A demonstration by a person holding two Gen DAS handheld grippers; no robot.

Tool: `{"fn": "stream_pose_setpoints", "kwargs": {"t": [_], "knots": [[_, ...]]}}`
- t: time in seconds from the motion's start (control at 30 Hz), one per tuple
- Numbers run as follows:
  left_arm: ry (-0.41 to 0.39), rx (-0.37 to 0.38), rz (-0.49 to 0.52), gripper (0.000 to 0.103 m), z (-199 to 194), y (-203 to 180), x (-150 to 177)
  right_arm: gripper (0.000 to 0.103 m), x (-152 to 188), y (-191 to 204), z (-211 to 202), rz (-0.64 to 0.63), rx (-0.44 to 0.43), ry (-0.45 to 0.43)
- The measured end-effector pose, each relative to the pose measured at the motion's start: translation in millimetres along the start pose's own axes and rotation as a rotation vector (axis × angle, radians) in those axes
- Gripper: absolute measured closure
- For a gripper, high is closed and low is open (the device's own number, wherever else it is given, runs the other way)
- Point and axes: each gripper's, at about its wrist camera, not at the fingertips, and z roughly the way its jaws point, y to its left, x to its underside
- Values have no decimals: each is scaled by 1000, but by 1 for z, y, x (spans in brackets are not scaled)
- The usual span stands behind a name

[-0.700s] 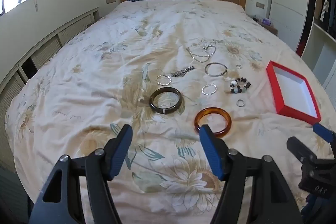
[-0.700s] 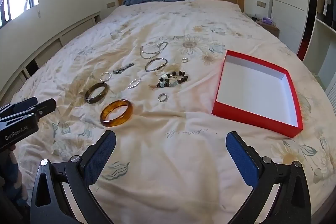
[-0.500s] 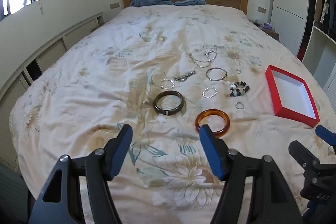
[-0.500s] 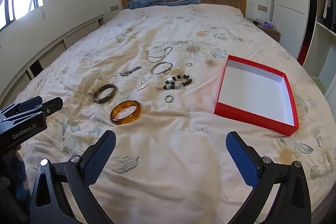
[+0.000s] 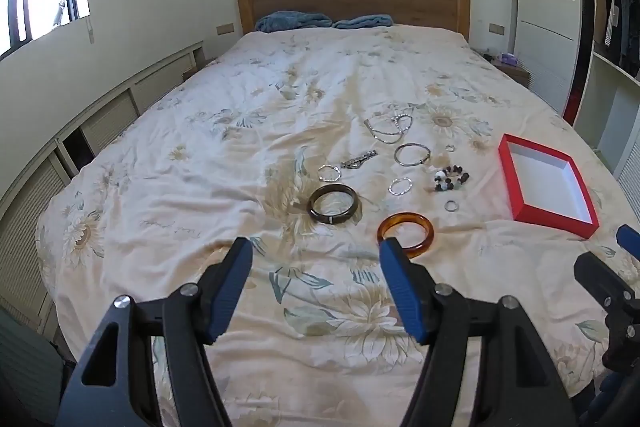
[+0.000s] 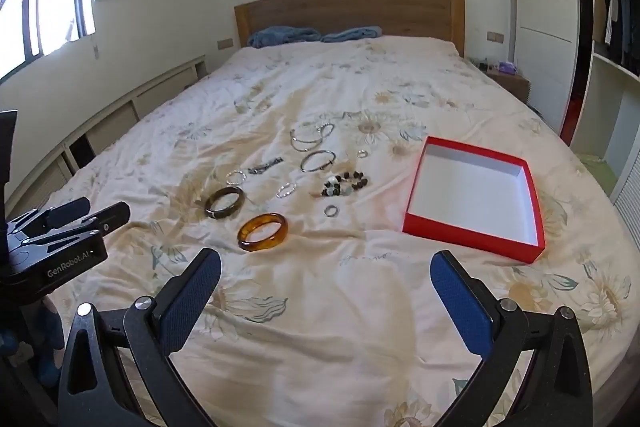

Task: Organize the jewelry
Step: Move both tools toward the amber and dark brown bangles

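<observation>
Amber bangle [image 5: 405, 234] lies on the bed [image 5: 240, 155] just beyond the empty, wide-open left gripper [image 5: 316, 281]; right gripper [image 6: 326, 301] also gapes; far chains blur

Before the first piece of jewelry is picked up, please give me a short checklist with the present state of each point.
1. Left claw open, nothing between its jaws: ok.
2. Right claw open, nothing between its jaws: ok.
3. Red box open, holding nothing: ok.
4. Amber bangle lies apart from the dark bangle: ok.
5. Necklace chains untangled: cannot tell.
6. Any jewelry already in the box: not ok, all lies on the bedspread.
</observation>
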Motion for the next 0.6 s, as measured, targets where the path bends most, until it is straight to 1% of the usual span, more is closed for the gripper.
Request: {"fn": "stream_pose_setpoints", "kwargs": {"t": [0.2,0.33,0.6], "knots": [[-8,8,4,39,-11,3,2,0,0,3,-11,3,-22,-8],[-10,7,7,39,-11,1,3,0,0,2,-14,6,-31,-7],[7,15,12,39,-13,-3,7,0,2,9,-13,-10,-16,2]]}}
